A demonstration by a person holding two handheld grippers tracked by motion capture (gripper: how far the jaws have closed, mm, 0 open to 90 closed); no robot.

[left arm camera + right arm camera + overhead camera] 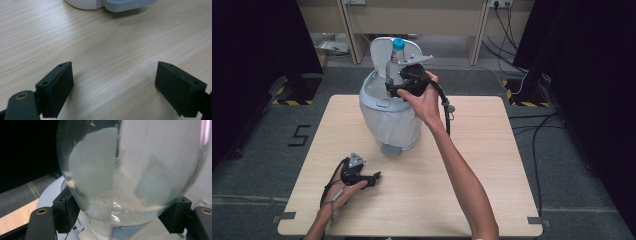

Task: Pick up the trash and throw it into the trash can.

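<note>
Here I had the right gripper [398, 85] clamped on a clear plastic bottle [396, 60] with a blue cap, holding it upright over the open mouth of the white bin [387, 117], in front of its raised lid [379, 50]. In the right gripper view the bottle's [130, 170] rounded body sat pressed between both black jaws. My left gripper [374, 177] rested low on the wooden table [462, 150] near its front edge, jaws spread wide with nothing between them, the bin's grey pedal [130, 5] just ahead.

Black cables [532, 135] on grey floor [257, 165].
</note>
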